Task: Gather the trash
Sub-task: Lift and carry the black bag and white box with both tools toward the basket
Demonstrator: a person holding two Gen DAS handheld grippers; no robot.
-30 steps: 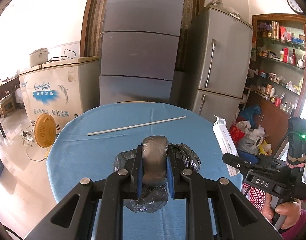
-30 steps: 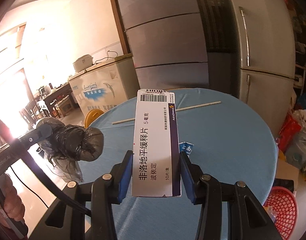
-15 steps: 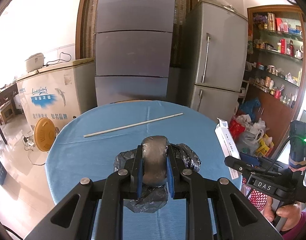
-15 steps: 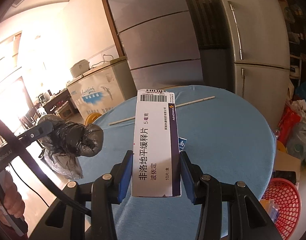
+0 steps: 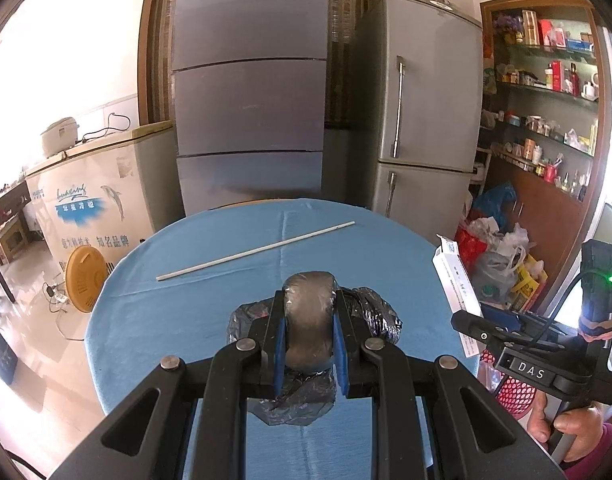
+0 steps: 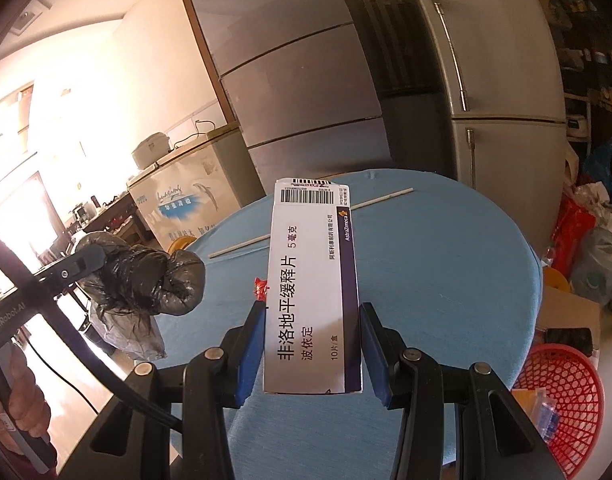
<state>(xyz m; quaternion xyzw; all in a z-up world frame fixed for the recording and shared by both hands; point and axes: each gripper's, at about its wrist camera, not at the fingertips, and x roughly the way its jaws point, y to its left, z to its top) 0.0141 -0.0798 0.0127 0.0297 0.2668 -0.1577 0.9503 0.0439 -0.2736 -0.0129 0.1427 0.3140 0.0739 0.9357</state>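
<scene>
Medicine box point(image 6: 312, 292), AstraZeneca label, barcode, right claw point(image 6: 312, 354)

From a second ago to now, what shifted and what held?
Both grippers swung right: the red basket shows more fully in the right wrist view, and a red wrapper now shows beside the medicine box. Unchanged: right gripper clamps the box, left gripper the black bag; the white stick lies on the table.

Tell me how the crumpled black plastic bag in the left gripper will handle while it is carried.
The crumpled black plastic bag is probably floppy: loose film hangs below the left gripper. It looks light, bunched thin film with nothing solid showing. Its glossy surface may slip, though the shut pads squeeze a thick wad.
</scene>
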